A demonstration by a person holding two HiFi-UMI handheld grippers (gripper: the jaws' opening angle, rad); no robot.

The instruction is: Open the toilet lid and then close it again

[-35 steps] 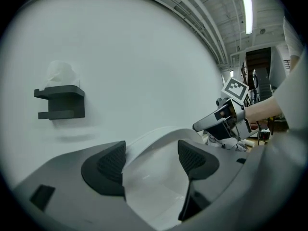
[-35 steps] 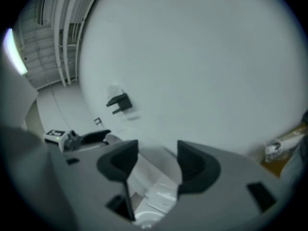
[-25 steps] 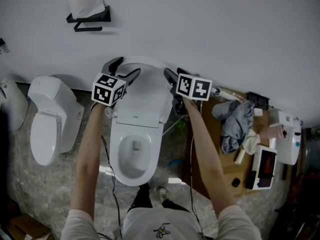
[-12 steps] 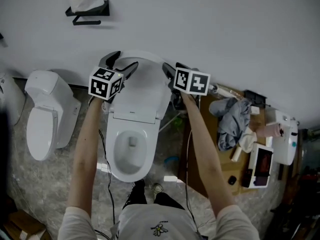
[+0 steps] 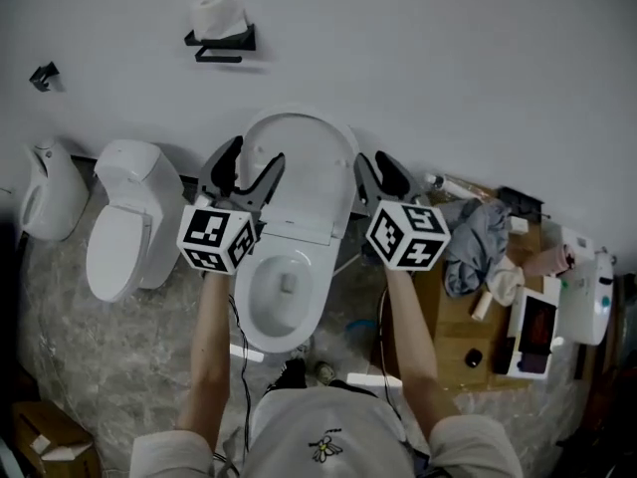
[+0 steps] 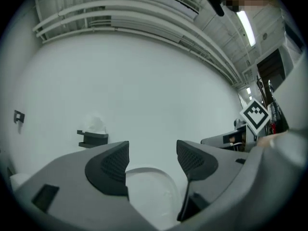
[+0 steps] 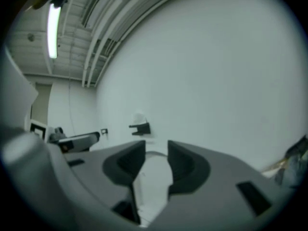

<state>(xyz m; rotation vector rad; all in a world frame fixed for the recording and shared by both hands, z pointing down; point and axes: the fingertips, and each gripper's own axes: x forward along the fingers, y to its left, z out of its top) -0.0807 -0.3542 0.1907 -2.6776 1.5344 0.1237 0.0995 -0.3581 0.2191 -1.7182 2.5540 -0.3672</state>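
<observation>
Holding both tools just short of the white oval plastic toilet lid [image 5: 299, 157], which stands raised against the wall. My left tool [image 5: 249, 164] gapes wide and empty. My right tool [image 5: 378, 173] has just been narrowing, with nothing between its jaws. The lid looks stiff, light and slippery, so I'd take its top rim and lower it gently.

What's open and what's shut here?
Middle toilet lid, up against the wall.
Second toilet lid, down.
Left gripper, jaws apart, nothing pinched.
Right gripper, jaws apart, just been closing, nothing pinched.
Toilet paper holder, holds a roll.
</observation>
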